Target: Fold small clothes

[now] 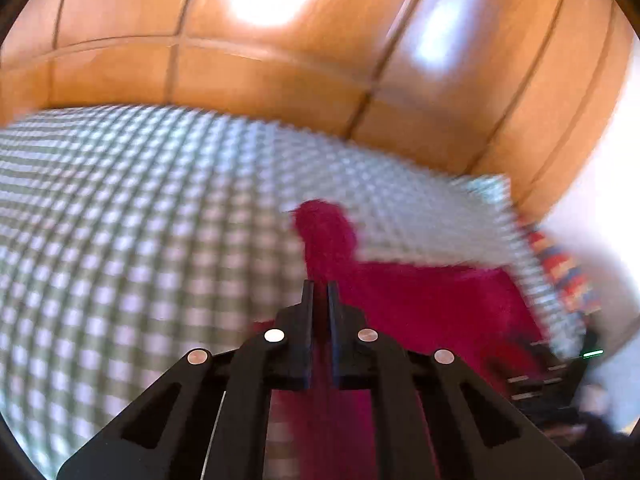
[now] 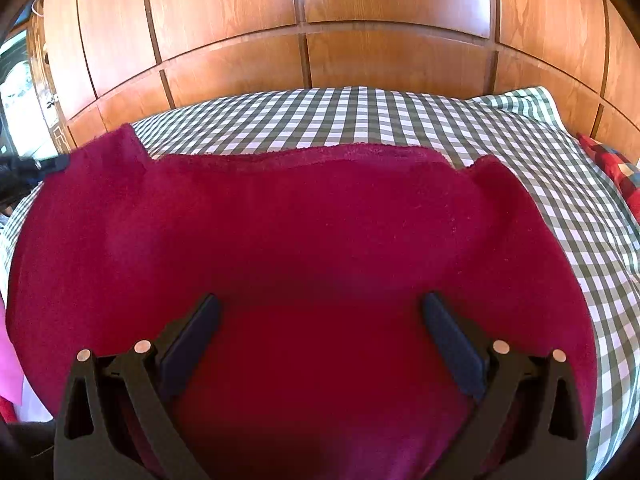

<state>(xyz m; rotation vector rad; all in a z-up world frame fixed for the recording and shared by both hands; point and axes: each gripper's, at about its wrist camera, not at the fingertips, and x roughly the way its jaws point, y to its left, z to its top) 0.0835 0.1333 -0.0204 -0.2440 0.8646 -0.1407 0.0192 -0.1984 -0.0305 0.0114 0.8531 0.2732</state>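
Observation:
A crimson fleece garment (image 2: 304, 224) lies spread on a green-and-white checked sheet (image 2: 360, 116). My right gripper (image 2: 320, 304) hovers open over its near middle, jaws wide apart and empty. In the blurred left wrist view my left gripper (image 1: 320, 292) is shut on a fold of the crimson garment (image 1: 420, 296), which runs up between the jaws and trails to the right. The left gripper also shows at the garment's far left corner in the right wrist view (image 2: 56, 164).
A wooden panelled wall (image 2: 320, 20) stands behind the bed. A red, blue and white checked cloth (image 2: 616, 172) lies at the right edge. A pink cloth (image 2: 8, 364) shows at the left edge. The checked sheet (image 1: 120, 220) stretches left of the garment.

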